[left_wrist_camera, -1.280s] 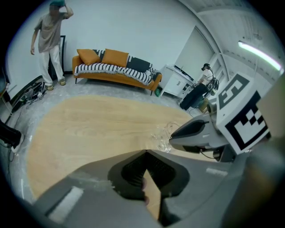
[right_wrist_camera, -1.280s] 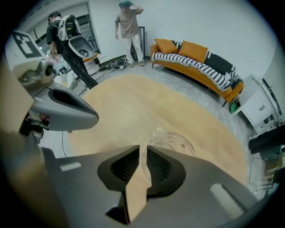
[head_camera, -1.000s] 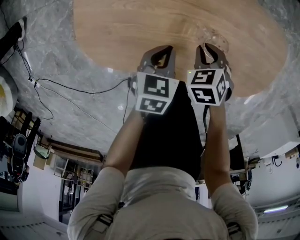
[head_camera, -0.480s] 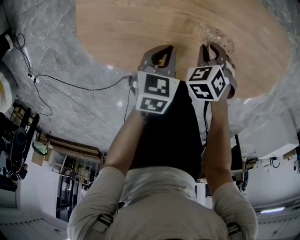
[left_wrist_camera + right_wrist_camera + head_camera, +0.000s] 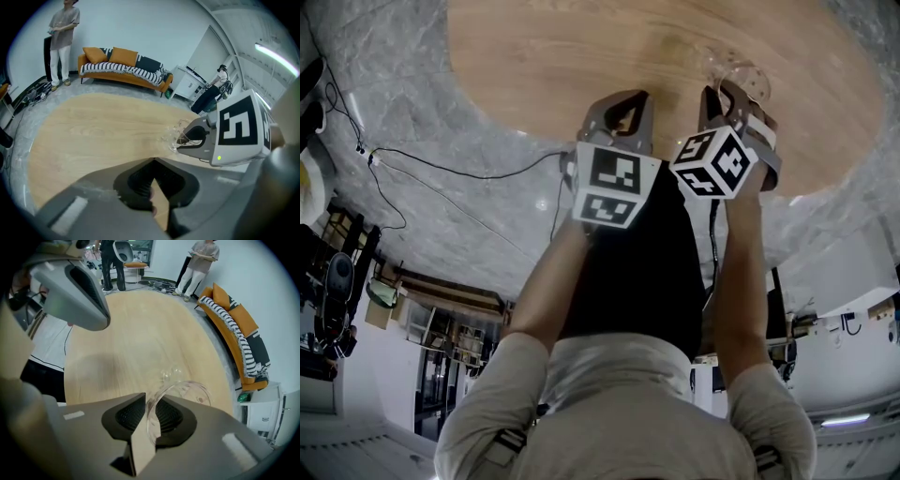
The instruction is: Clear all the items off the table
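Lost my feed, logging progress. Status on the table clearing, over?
Right gripper shut on the clear glass by its rim, at the wooden table. Left gripper shut, empty, alongside. Nothing seen in the way.

I log the right gripper [image 5: 727,94] rolling since a second ago: its marker cube now sits cornerwise. Gripper and glass [image 5: 751,82] drift slightly right.

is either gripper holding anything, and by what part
The right gripper is clamped on a clear glass, one jaw inside and one outside its rim; the left gripper holds nothing.
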`<act>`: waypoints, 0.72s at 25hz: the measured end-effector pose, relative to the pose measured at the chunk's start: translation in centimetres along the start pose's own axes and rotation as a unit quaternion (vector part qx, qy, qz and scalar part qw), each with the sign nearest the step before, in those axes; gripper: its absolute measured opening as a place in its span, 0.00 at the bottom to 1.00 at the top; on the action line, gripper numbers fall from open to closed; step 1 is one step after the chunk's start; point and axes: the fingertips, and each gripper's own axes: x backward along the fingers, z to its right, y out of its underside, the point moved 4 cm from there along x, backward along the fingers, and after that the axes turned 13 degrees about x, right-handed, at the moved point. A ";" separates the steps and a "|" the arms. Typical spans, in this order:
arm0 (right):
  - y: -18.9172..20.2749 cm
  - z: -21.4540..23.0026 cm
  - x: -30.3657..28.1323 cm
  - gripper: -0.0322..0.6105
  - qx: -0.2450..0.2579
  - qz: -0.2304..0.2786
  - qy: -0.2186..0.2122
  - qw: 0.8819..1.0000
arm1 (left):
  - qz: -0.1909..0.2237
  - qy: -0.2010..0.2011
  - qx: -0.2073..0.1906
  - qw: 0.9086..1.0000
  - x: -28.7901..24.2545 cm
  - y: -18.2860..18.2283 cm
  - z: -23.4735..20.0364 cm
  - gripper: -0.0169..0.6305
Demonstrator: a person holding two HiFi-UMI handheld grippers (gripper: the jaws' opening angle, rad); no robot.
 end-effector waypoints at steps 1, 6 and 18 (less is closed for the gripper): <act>0.1 -0.1 0.1 0.17 0.003 0.000 -0.002 1.000 | -0.001 0.001 -0.001 1.000 0.0 0.1 0.2 0.06; 0.5 -0.3 0.4 0.15 0.025 0.008 -0.022 0.999 | 0.003 -0.005 0.002 1.000 0.2 0.1 0.8 0.06; 1.1 -0.4 1.8 0.12 0.023 0.046 0.005 0.999 | 0.006 -0.001 -0.010 1.000 0.0 1.1 2.4 0.06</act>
